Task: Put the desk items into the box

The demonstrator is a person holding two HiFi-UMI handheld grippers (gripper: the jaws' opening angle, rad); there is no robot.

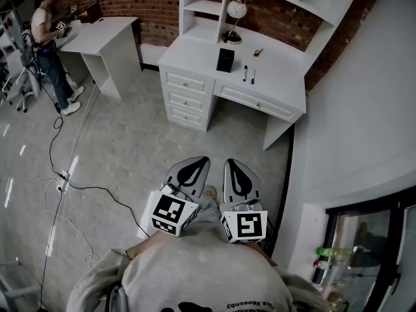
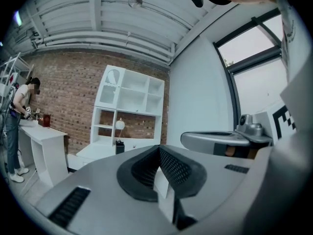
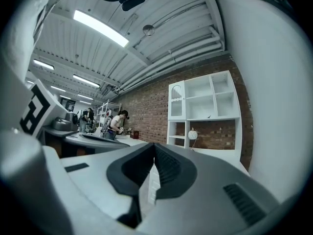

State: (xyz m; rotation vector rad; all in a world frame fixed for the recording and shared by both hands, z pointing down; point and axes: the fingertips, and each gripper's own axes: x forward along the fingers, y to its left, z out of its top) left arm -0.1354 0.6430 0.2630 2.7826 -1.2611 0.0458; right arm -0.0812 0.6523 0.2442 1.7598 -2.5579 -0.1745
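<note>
Pens (image 1: 245, 73), one dark, one blue, lie side by side on the white worktop (image 1: 279, 83), just right of the black box (image 1: 225, 60). The left tool (image 1: 196, 162) and right tool (image 1: 233, 166) are both closed and empty, well apart from the box.

No legible text, print on the sweatshirt (image 1: 208, 275) upside down and too blurred to read

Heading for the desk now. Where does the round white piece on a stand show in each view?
Head view: round white piece at top centre, standing on the white desk.
Left gripper view: left of centre, just above the black box.
Right gripper view: right of centre, above the jaws.
Shared landmark: the brick-backed white shelf unit behind it.
</note>
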